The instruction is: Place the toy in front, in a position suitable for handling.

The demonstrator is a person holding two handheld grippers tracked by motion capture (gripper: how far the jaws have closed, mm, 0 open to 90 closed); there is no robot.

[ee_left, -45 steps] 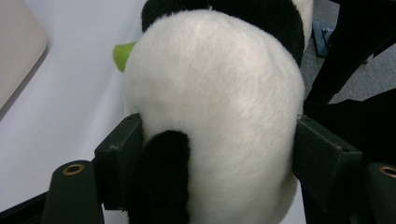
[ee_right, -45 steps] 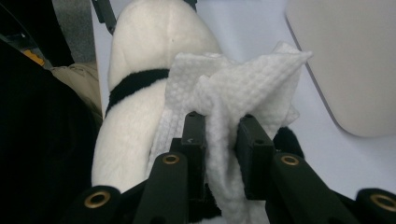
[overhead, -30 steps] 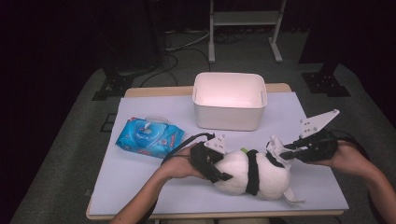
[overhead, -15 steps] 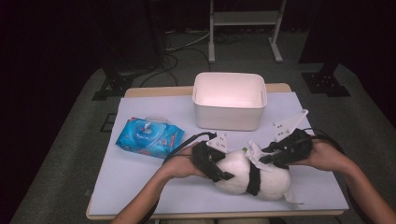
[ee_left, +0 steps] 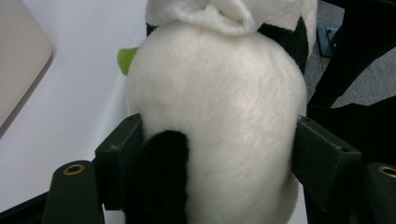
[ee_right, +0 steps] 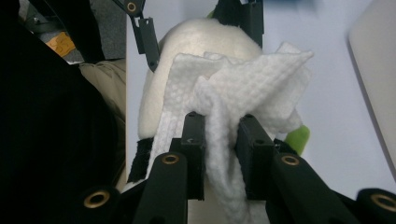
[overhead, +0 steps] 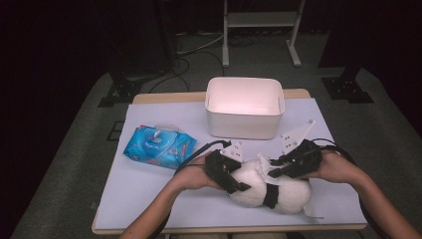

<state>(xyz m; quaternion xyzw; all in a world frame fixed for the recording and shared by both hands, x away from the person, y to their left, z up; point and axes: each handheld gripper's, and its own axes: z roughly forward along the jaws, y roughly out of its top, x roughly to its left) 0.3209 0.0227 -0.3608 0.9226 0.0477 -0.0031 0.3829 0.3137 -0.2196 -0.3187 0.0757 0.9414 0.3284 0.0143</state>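
Note:
A white plush toy (overhead: 293, 195) with black patches lies at the table's near edge. My left gripper (overhead: 239, 181) clamps it from the left. In the left gripper view both jaws press into the toy's white body (ee_left: 215, 107), one on each side, and my left gripper (ee_left: 217, 154) is shut on it. My right gripper (overhead: 274, 172) reaches over the toy from the right and is shut on a crumpled white wipe (overhead: 263, 163). In the right gripper view the wipe (ee_right: 252, 79) bunches out from between my right gripper's (ee_right: 220, 140) jaws and rests against the toy (ee_right: 205, 37). A green tag (ee_right: 299, 135) sticks out beside the toy.
A white rectangular bin (overhead: 245, 107) stands at the back middle of the white table top (overhead: 149, 194). A blue pack of wipes (overhead: 159, 146) lies to the left. A metal stand (overhead: 259, 20) and cables are on the dark floor beyond the table.
My right gripper has moved left with the wipe, from beside the toy to over its top. The left gripper and the toy have stayed in place.

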